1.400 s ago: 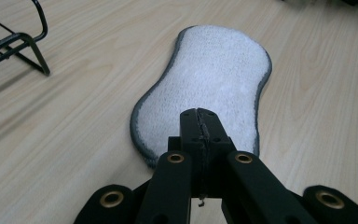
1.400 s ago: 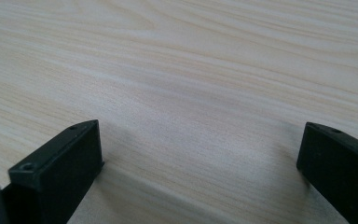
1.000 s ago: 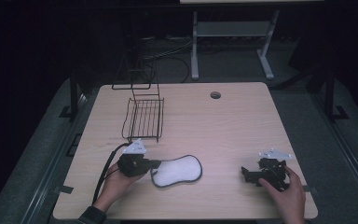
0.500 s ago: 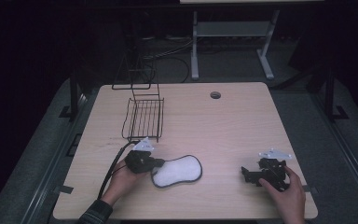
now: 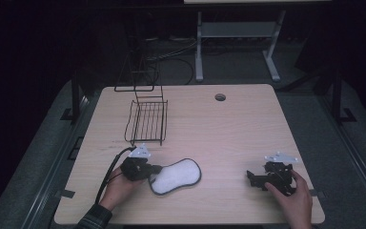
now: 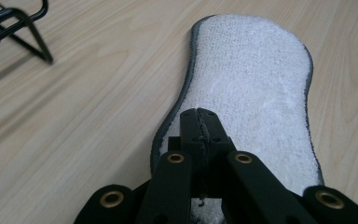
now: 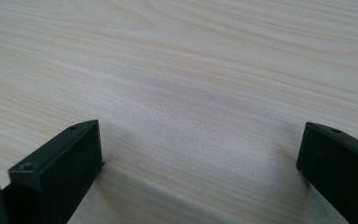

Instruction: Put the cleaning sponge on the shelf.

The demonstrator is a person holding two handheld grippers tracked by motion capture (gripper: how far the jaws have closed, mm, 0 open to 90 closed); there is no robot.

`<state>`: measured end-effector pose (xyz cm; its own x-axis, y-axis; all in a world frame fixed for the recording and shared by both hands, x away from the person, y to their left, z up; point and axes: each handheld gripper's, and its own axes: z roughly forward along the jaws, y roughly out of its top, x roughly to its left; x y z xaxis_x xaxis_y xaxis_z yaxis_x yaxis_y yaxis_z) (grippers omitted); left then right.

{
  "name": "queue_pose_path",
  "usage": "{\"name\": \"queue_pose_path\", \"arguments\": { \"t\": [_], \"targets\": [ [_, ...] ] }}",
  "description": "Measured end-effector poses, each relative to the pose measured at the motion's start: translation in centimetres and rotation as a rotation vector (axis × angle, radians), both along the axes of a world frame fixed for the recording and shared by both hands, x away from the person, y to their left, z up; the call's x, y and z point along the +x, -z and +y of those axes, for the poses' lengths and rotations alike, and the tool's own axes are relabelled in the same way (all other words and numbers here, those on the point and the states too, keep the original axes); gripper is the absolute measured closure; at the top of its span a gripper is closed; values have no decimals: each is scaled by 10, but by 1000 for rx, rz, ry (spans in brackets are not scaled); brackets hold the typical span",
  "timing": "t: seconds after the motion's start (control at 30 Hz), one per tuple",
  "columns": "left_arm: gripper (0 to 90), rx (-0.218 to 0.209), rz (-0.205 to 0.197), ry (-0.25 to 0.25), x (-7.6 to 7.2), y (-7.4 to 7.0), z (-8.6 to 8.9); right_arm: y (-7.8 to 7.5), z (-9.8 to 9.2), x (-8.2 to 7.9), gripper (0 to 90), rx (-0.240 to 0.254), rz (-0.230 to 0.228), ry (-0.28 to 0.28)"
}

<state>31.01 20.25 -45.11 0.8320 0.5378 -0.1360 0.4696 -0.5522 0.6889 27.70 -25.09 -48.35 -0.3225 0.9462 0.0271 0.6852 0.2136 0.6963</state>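
Observation:
A white fleecy insole (image 5: pixel 176 175) with a dark grey rim lies flat on the wooden table (image 5: pixel 228 133), left of centre near the front. My left gripper (image 5: pixel 153 170) is at its near left end. In the left gripper view the jaws are pressed together over that end of the insole (image 6: pixel 256 93), so the left gripper (image 6: pixel 199 119) is shut on it. My right gripper (image 5: pixel 253 179) rests at the front right, held by a hand. Its jaws stand wide apart over bare wood, and the right gripper (image 7: pixel 200 149) holds nothing.
A black wire rack (image 5: pixel 147 121) stands behind the left gripper, and its foot shows in the left gripper view (image 6: pixel 14 28). A round cable hole (image 5: pixel 220 97) sits near the table's far edge. A metal stand's legs are on the floor beyond.
The left hand wobbled slightly right and came back. The insole stays in almost the same spot. The right gripper has not moved.

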Motion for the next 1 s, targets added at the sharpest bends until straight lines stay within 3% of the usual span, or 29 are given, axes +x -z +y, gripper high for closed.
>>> {"name": "queue_pose_path", "arguments": {
  "t": [0.27,1.0],
  "targets": [
    [899,2,14,-44,-9,-1,22,0,0,0,0,0,0,-1],
    [898,2,14,-108,-37,-2,57,0,0,0,0,0,0,0]
  ]
}}
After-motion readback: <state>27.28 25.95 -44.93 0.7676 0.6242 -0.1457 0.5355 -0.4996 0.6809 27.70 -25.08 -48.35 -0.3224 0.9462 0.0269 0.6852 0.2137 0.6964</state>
